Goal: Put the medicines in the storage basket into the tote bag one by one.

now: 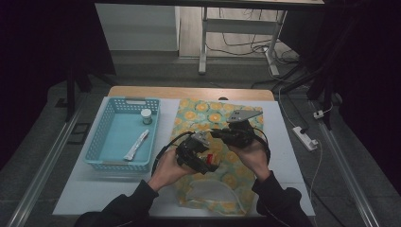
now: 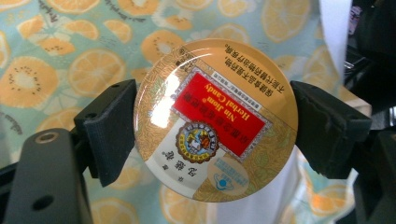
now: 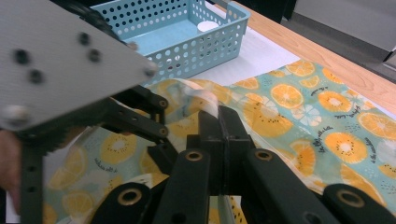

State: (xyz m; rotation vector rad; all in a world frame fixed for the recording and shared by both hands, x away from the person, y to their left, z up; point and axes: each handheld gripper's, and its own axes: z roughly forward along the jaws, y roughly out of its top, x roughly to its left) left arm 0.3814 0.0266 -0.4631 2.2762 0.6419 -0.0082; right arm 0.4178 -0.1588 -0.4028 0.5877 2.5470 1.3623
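Between left gripper (image 2: 212, 123) pads, round tin (image 2: 215, 120) reading "Nin Jiom Herbal Candy", right gripper (image 3: 218, 116) pinching cloth (image 3: 299, 107).

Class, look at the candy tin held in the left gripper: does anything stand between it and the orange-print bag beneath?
Nothing visible does. The candy tin sits clamped in the left gripper directly over the bag, whose edge the right gripper pinches.
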